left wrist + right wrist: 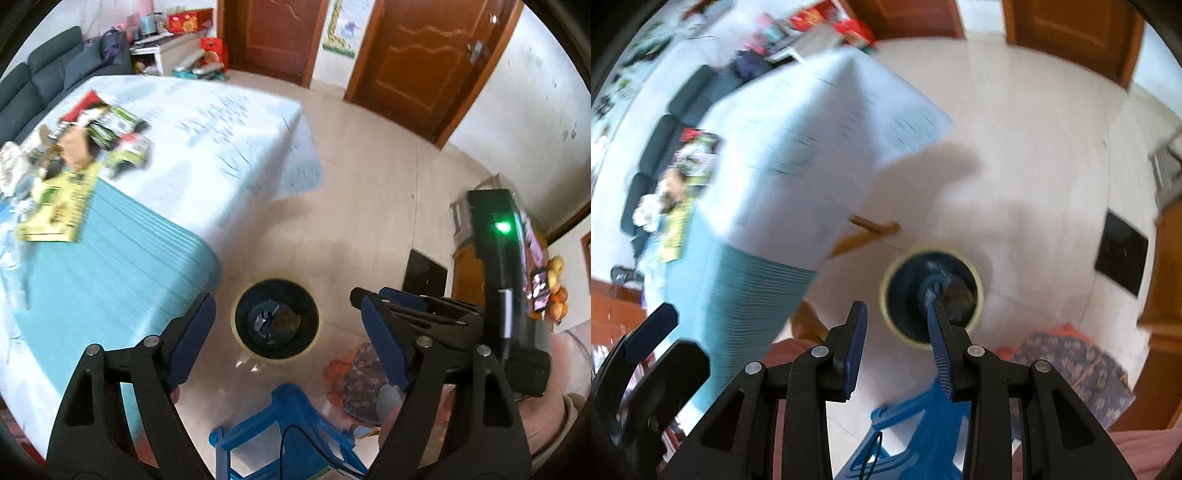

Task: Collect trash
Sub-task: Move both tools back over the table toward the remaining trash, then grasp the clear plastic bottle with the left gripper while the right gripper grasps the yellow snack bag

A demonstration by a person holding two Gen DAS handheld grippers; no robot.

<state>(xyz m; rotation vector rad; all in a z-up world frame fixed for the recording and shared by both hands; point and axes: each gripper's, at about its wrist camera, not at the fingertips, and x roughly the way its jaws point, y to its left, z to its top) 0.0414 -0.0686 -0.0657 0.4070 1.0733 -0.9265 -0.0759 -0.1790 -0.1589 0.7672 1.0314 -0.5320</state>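
Round bin [277, 319]: dark liner, pale yellow rim, standing on glossy pale floor tile [369, 177] just off the desk [207, 147] corner. Some crumpled scraps at its bottom, blue and brownish, too blurred to name. Desk wears a soft cloth, teal ribbed band on the near side, white with faint blue print beyond.

Remaining trash [74, 147] sits as a loose heap of glossy wrappers and a flat yellow-green carton at the desk's far left, well apart from both grippers.

Left gripper [284, 332] pitched steeply down over the bin, blue ribbed pads spread wide, nothing between them. Right gripper [899, 350] also points steeply down, pads at a narrow gap, empty; bin just beyond its tips. Blue plastic stool [291, 424] below both, near the bin.
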